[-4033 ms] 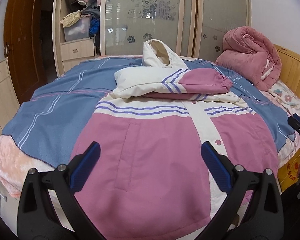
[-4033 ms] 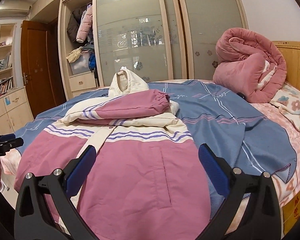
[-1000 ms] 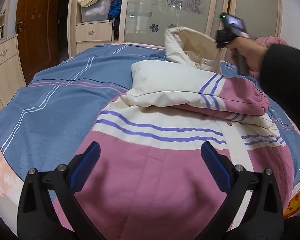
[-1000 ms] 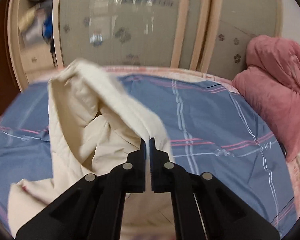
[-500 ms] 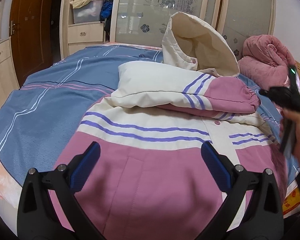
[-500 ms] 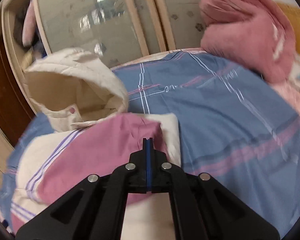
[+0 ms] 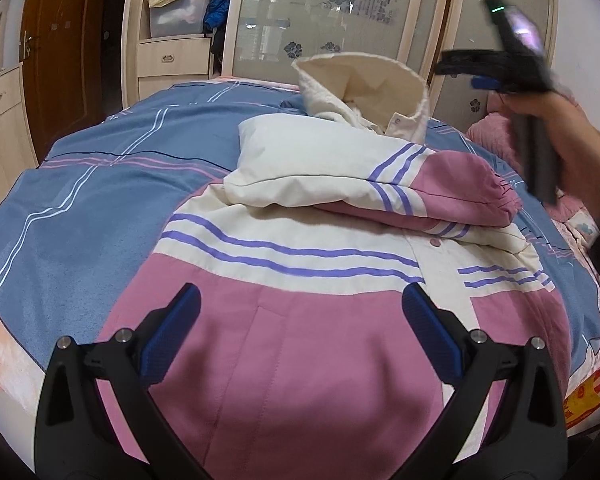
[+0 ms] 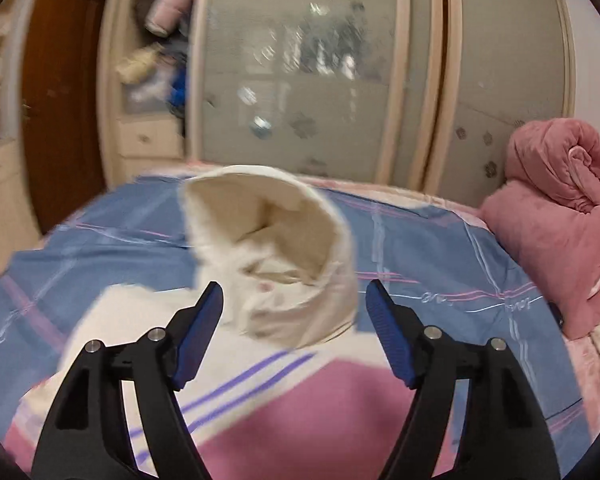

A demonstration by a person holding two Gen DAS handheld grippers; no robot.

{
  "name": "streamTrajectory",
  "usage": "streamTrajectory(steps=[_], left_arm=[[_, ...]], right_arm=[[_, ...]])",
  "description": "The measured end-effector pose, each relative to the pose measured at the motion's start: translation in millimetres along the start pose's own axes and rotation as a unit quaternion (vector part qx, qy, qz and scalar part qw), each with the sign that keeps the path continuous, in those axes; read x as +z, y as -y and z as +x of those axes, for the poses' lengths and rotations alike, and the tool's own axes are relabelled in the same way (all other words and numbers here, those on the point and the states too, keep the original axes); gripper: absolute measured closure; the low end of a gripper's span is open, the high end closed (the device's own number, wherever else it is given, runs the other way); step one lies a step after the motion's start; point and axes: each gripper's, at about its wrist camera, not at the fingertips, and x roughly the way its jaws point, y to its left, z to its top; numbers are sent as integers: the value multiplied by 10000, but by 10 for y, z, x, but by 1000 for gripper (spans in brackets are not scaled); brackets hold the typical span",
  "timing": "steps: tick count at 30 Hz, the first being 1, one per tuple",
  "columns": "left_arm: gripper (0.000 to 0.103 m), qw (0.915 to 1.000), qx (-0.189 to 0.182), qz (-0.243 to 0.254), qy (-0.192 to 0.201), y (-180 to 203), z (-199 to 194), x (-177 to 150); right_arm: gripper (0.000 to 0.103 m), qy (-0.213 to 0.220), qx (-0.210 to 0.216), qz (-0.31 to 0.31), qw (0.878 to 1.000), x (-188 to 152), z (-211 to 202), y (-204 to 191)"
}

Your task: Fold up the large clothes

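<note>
We hold our left gripper [image 7: 296,332] just above the lower part of the pink and cream jacket [image 7: 308,364], with its blue pads wide apart and nothing between them. The jacket lies flat on the bed [image 7: 80,200], directly in front of this gripper and under it.

Our right gripper [image 8: 294,332] is up in the air beyond the folded sleeves, pointing at the cream hood [image 8: 276,256]. Its jaws are opening and they are empty; the hood stands ahead of them and no pad touches it.

We judge that the task is about half done. Both sleeves [image 7: 384,184] are already folded across the chest and lie one on the other. The hood is not folded down yet; it stands upright and open behind the sleeves. The long pink body is not folded up yet either. So the hood and the final fold of the body are probably left.

Some things we cannot see well. The right wrist view is blurred, so the snaps and the edges of the hood are not clear. The hem of the jacket is cut off below the left gripper. In the left wrist view the right gripper is smeared, and our right hand [image 7: 556,128] covers part of the pink quilt [image 8: 552,232] at the far right.
</note>
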Motion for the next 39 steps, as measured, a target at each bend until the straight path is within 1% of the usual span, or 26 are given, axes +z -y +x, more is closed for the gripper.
streamTrajectory(steps=[1,2,4,6,7,9,12,14,15,16,17,18,19,21,22,23,24,26,27,28,30,32,34,36,39], left_arm=[[2,10000,-11,3,14,-14,-12,-2],[2,10000,2,25,28,-31,-24,-5],[2,10000,20,64,22,-69,-25,-9],[2,10000,19,61,1,-108,-17,-11],[2,10000,27,57,-13,-128,-6,-10],[2,9999,83,46,-38,-155,39,-10],[2,9998,131,64,-128,-164,112,-24],[2,9997,137,79,-159,-161,143,-39],[2,9997,149,95,-169,-152,154,-43],[2,9996,162,116,-190,-138,167,-46],[2,9996,153,124,-202,-125,178,-47],[2,9996,148,121,-210,-119,185,-43],[2,9996,124,108,-210,-98,188,-37],[2,9997,100,121,-207,-62,187,-36],[2,9997,88,141,-193,-37,178,-40],[2,9997,77,149,-189,-20,171,-41],[2,9997,55,149,-183,-5,161,-40],[2,9998,10,139,-149,19,132,-34],[2,9998,2,138,-134,28,126,-30],[2,9999,-11,131,-112,37,113,-25],[2,9999,-81,94,-78,52,85,-13],[2,9998,-161,44,-54,69,73,6],[2,9997,-230,25,-34,89,84,26],[2,9996,-285,26,-41,115,115,39],[2,9982,-566,-121,-129,139,173,47]], right_arm=[[29,-175,-146,44,9997,106,193,45],[29,-208,-255,106,9994,211,330,84],[29,-254,-274,86,9993,401,541,101],[29,-311,-357,-24,9989,575,734,13],[29,-452,-480,-184,9977,666,902,-70],[29,-573,-751,-544,9940,759,1153,-195],[29,-886,-1134,-977,9848,864,1618,-323],[30,-816,-1217,-1051,9836,881,1735,-306],[34,-797,-1228,-909,9850,877,1751,-241],[67,-868,-1131,-706,9873,863,1751,-141],[100,-905,-921,-268,9913,847,1706,18],[100,-778,-774,170,9938,833,1613,162],[100,-656,-653,432,9948,817,1515,272],[100,-299,-440,908,9944,695,1223,533],[101,-129,-290,1154,9928,580,1026,706],[101,-72,-147,1330,9910,465,878,842],[101,-13,25,1528,9883,268,681,1015],[101,-5,317,1805,9831,-54,389,1193],[101,19,434,2011,9786,-325,196,1320],[101,-34,590,2134,9752,-527,79,1385],[101,-113,762,2471,9659,-955,-92,1487],[101,-203,831,2649,9605,-1339,-184,1471],[101,-274,803,2676,9598,-1638,-188,1399],[101,-194,834,2668,9599,-1830,-168,1313],[101,-95,742,2363,9688,-1863,-153,1154]])
